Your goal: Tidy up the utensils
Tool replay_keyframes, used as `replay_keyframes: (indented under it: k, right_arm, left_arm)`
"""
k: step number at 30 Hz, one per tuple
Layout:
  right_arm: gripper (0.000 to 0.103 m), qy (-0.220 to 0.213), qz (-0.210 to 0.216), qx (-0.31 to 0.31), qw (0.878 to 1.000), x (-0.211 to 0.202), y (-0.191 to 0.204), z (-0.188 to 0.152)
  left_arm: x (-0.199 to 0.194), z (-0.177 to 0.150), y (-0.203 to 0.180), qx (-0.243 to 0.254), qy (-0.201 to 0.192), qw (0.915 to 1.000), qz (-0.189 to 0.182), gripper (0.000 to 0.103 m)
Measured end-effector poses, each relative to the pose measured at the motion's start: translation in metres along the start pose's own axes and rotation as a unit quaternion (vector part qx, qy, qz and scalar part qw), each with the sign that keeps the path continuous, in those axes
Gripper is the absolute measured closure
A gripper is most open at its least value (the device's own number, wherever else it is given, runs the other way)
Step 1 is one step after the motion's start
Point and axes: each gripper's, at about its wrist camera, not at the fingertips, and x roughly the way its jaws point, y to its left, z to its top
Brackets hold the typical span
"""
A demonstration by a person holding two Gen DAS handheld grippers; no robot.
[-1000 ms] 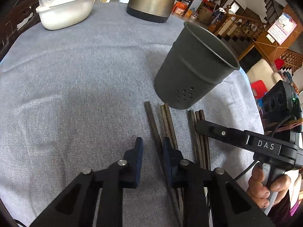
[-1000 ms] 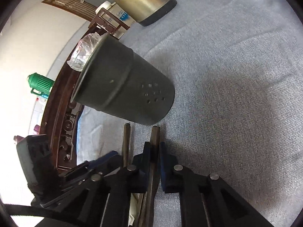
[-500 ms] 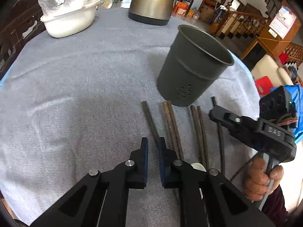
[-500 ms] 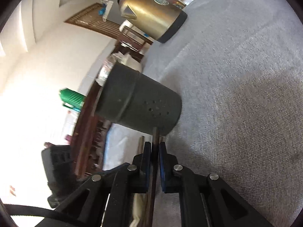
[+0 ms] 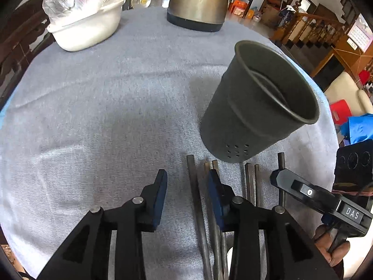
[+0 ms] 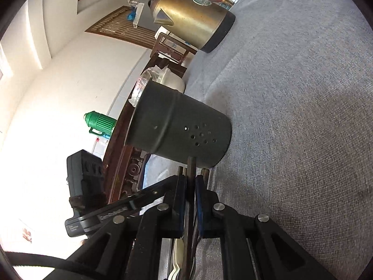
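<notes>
A dark grey utensil holder cup (image 5: 256, 107) with drain holes stands on the grey tablecloth (image 5: 116, 107). Several dark chopsticks (image 5: 250, 182) lie side by side in front of it. My left gripper (image 5: 187, 179) is open, low over the cloth, with the leftmost chopstick (image 5: 193, 182) between its fingers. My right gripper (image 6: 191, 182) is shut on one dark chopstick (image 6: 191, 165), whose tip points at the cup (image 6: 179, 128). It shows at the right of the left wrist view (image 5: 279, 175), holding that chopstick (image 5: 281, 161).
A brass-coloured kettle (image 5: 198, 0) stands at the back of the table. A white bowl covered with plastic (image 5: 86, 23) is at the back left. A pale utensil (image 6: 176, 256) lies under my right gripper. A staircase and furniture lie beyond the right table edge.
My left gripper has opened, after shutting half a second ago, and sits around the leftmost chopstick. My right gripper closed on one chopstick and lifted it off the pile.
</notes>
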Motion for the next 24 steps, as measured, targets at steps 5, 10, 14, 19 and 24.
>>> replay_keyframes:
  k: [5,10,14,19,24]
  right_arm:
    - [0.094,0.0,0.001,0.0,1.0,0.002,-0.001,0.002]
    - [0.095,-0.002,0.002,-0.001,1.0,0.001,-0.001,0.003]
    - [0.095,-0.005,0.003,-0.003,1.0,0.0,-0.002,0.002]
    - [0.095,-0.016,0.016,0.005,1.0,-0.006,-0.005,0.004]
    - [0.095,-0.023,0.016,0.005,1.0,-0.008,-0.006,0.003]
  left_arm:
    - [0.005,-0.004,-0.003,0.01,0.005,0.9998,0.018,0.081]
    - [0.003,-0.004,0.003,0.012,0.01,0.9998,0.014,0.092]
    - [0.0,-0.006,0.009,0.008,0.006,0.9999,0.006,0.094]
    - [-0.032,-0.011,0.02,0.0,-0.022,0.9998,-0.002,0.096]
    - [-0.078,-0.028,0.012,0.001,-0.072,0.9973,-0.009,0.096]
